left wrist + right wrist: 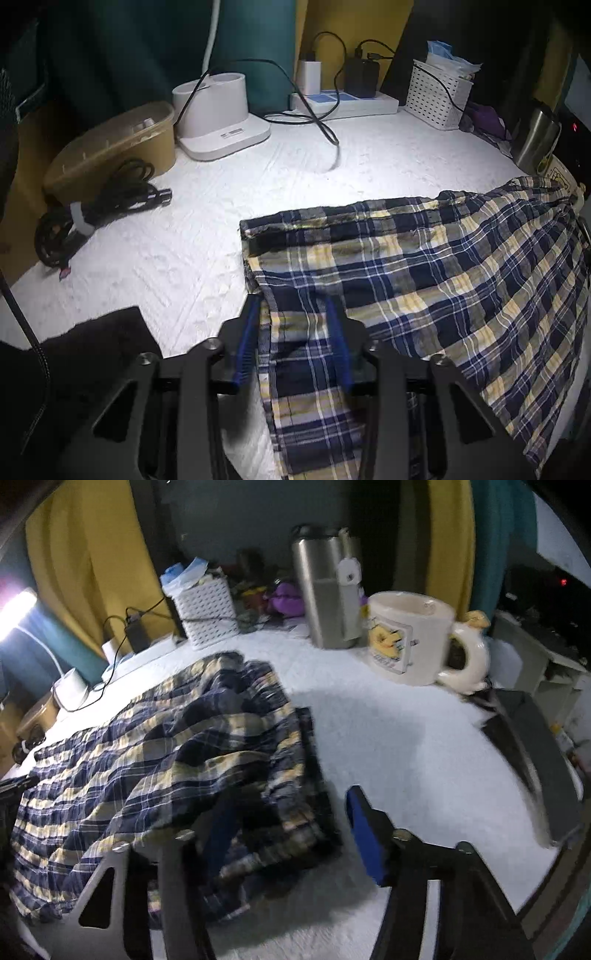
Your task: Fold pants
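Observation:
The navy, yellow and white plaid pants (424, 273) lie on the white textured table (184, 229), spread toward the right. My left gripper (293, 302) has its blue pads on either side of the pants' left edge, with fabric between them; the jaws stand partly apart. In the right wrist view the pants (155, 746) lie bunched at the left. My right gripper (291, 812) is open over the pants' right edge, its left finger (218, 830) over the fabric and its right finger (364, 834) above bare table.
At the back in the left wrist view are a brown container (118, 144), coiled black cables (96, 210), a white charging base (221, 114), a power strip (343, 101) and a white basket (436, 96). A steel tumbler (328, 587) and cream mug (410, 635) stand near the pants.

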